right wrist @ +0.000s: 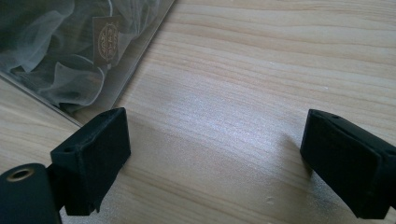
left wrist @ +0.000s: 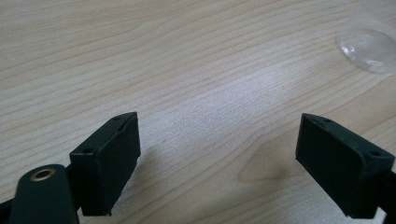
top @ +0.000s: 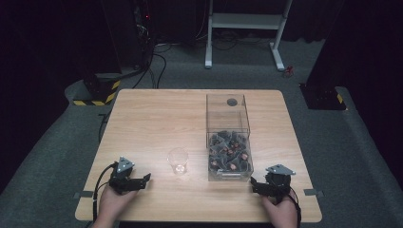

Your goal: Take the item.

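Note:
A clear plastic cup (top: 178, 160) stands upright on the wooden table (top: 157, 118), left of a clear box (top: 229, 142) that holds several small dark gauzy sachets (top: 230, 153). My left gripper (top: 144, 180) rests near the table's front edge, left of the cup, with its jaws pointing right. In the left gripper view it (left wrist: 219, 140) is open over bare wood, with the cup (left wrist: 369, 44) at the top right. My right gripper (top: 254, 183) sits by the box's front right corner. That gripper (right wrist: 215, 140) is open with nothing in it, and the box wall (right wrist: 70, 51) shows at the upper left.
A dark round piece (top: 232, 101) sits at the far end of the box. Beyond the table stand a white frame (top: 244, 28) and black stands with yellow-black striped bases (top: 97, 90). Hands hold both grippers at the front edge.

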Tool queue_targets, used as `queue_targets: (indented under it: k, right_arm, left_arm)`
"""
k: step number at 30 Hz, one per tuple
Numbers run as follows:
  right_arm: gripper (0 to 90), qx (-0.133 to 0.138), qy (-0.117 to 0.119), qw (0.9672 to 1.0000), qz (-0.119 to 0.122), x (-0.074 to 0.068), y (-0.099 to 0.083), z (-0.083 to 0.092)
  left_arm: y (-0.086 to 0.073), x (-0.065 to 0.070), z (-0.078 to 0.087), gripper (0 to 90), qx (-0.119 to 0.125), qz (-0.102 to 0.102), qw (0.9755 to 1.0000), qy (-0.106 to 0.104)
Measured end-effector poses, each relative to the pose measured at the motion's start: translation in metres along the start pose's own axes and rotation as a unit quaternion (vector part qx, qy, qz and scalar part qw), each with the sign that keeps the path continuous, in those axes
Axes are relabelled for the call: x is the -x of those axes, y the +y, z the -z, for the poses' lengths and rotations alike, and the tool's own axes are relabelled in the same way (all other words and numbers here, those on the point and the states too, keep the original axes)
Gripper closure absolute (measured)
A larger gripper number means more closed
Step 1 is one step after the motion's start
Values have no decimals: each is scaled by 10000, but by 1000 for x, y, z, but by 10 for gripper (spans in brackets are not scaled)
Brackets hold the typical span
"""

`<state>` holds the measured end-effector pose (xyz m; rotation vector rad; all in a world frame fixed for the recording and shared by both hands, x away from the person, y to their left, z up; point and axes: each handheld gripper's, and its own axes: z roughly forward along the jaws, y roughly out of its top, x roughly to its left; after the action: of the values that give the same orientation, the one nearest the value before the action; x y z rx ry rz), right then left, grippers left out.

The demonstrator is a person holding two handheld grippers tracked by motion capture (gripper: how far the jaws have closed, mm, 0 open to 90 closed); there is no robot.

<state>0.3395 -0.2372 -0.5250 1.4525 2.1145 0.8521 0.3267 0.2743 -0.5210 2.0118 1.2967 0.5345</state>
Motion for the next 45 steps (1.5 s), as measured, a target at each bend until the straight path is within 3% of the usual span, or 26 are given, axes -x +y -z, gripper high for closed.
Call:
queue_targets:
  k: [17, 25, 37, 45]
  right_arm:
    - [83, 3, 11, 10000, 16, 0, 0, 0]
    - [83, 3, 18, 10000, 20, 0, 0, 0]
    - [83, 1, 23, 10000, 21, 0, 0, 0]
    - [83, 0, 23, 10000, 21, 0, 0, 0]
  left_arm:
    - [7, 8, 15, 121, 440, -141, 9989, 55]
    - [9, 8, 23, 145, 596, -140, 9981, -36]
    - [12, 8, 38, 148, 1192, 34, 9927, -168]
    - [15, 9, 43, 152, 1256, -10, 9920, -102]
